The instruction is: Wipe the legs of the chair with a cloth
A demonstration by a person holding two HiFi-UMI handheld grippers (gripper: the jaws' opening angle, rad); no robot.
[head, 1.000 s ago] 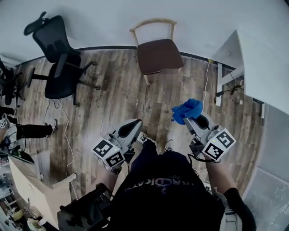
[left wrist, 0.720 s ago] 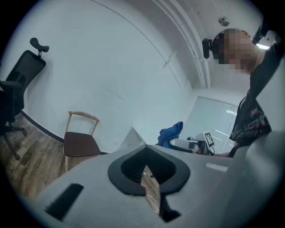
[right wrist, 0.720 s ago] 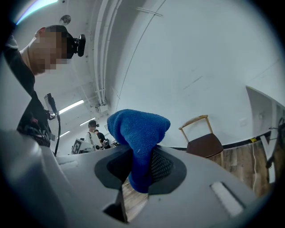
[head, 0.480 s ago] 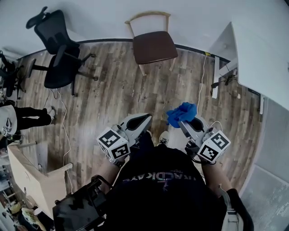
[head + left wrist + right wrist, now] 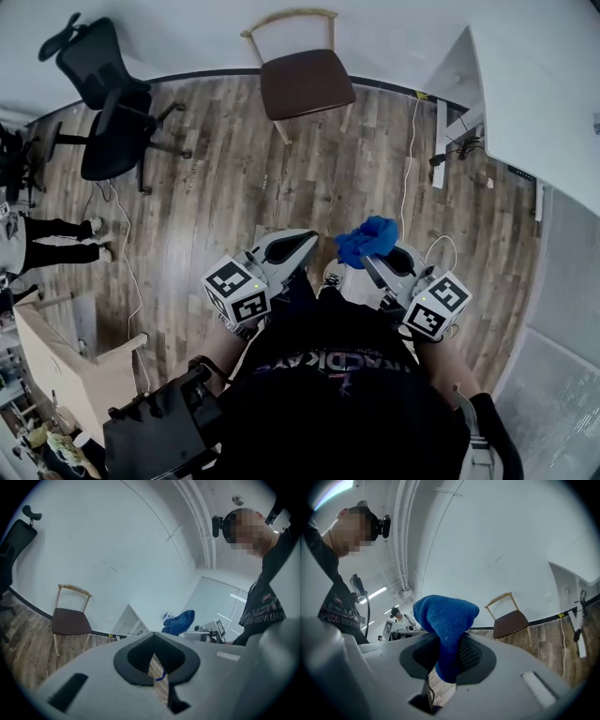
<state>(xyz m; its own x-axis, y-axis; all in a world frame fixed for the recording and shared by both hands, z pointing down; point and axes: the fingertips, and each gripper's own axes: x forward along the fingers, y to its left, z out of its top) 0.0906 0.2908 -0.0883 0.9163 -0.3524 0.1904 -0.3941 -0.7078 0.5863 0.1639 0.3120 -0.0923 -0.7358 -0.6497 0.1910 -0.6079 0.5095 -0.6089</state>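
Observation:
The chair (image 5: 300,80) has a brown seat and a light wooden frame; it stands by the far wall, with its legs (image 5: 280,131) on the wood floor. It also appears small in the left gripper view as chair (image 5: 69,620) and in the right gripper view as chair (image 5: 510,620). My right gripper (image 5: 375,258) is shut on a blue cloth (image 5: 367,239), which bulges out above the jaws as cloth (image 5: 445,618). My left gripper (image 5: 302,242) is shut and holds nothing. Both grippers hang close to the person's body, well short of the chair.
A black office chair (image 5: 103,103) stands at the far left. A white desk (image 5: 534,103) fills the right side, with cables (image 5: 409,159) trailing over the floor beside it. Another person's legs (image 5: 52,241) show at the left edge. A cardboard box (image 5: 70,366) sits at the lower left.
The chair has slid up and left in the head view. Both grippers have dropped lower in the frame, nearer the body. The cloth stays held in the right gripper.

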